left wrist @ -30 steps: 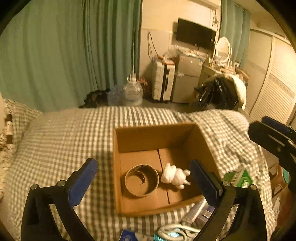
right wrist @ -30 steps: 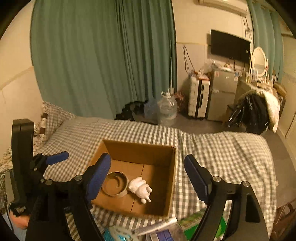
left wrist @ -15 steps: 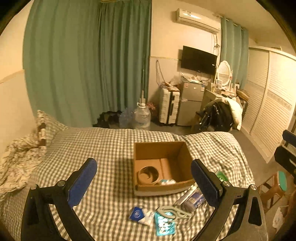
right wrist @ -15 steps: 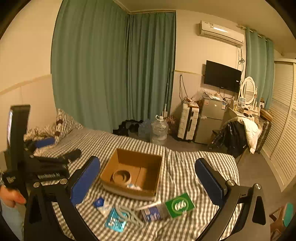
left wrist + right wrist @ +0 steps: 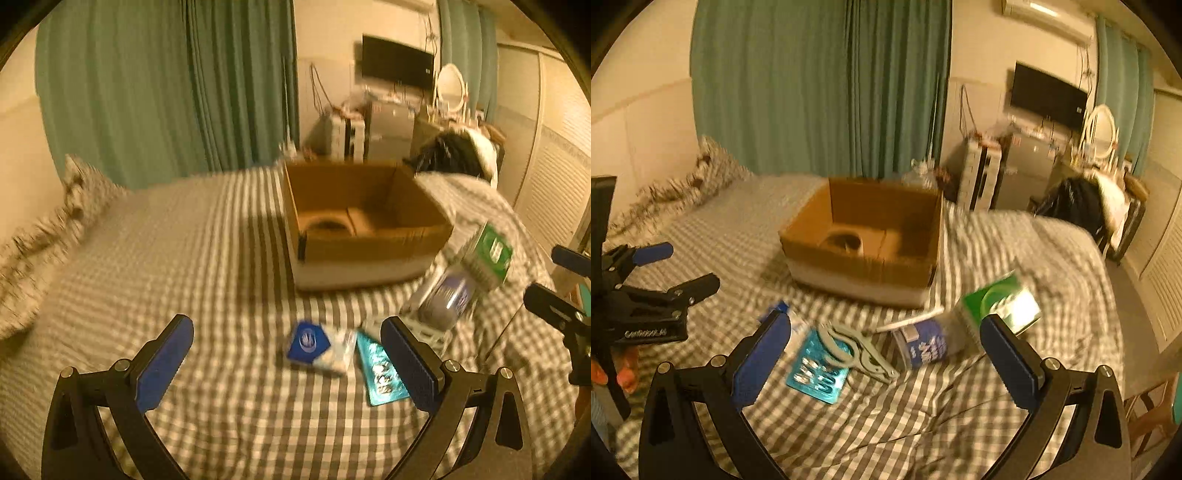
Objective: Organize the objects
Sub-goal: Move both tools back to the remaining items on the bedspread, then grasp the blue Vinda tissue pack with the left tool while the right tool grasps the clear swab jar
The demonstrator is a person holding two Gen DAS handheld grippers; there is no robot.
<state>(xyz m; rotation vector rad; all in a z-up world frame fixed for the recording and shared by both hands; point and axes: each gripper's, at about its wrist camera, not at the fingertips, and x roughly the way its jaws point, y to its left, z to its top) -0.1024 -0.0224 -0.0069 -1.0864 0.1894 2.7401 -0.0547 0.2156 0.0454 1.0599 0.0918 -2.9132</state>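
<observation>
Several loose items: lying on the checked bed cover in front of the box, low in the middle of both views.
Cardboard box: open-topped, centre of the right wrist view, upper right of centre in the left wrist view; a brown ring-shaped roll lies on its floor.
Teal blister card: flat on the cover, a pale grey clip lying across its upper edge.
Blue-and-white packet: just left of the teal card in the left wrist view.
Blue-labelled pack: right of the clip, touching a green carton that tilts up behind it.
Right tongs: spread wide after just opening, nothing between the pads, over the clip and card.
Left tongs: spread wide and empty, the blue packet seen between the pads.
Person's hand: fingers at the left edge of the right wrist view, under the left tool.
Room: green curtains behind the bed, a television upper right.
</observation>
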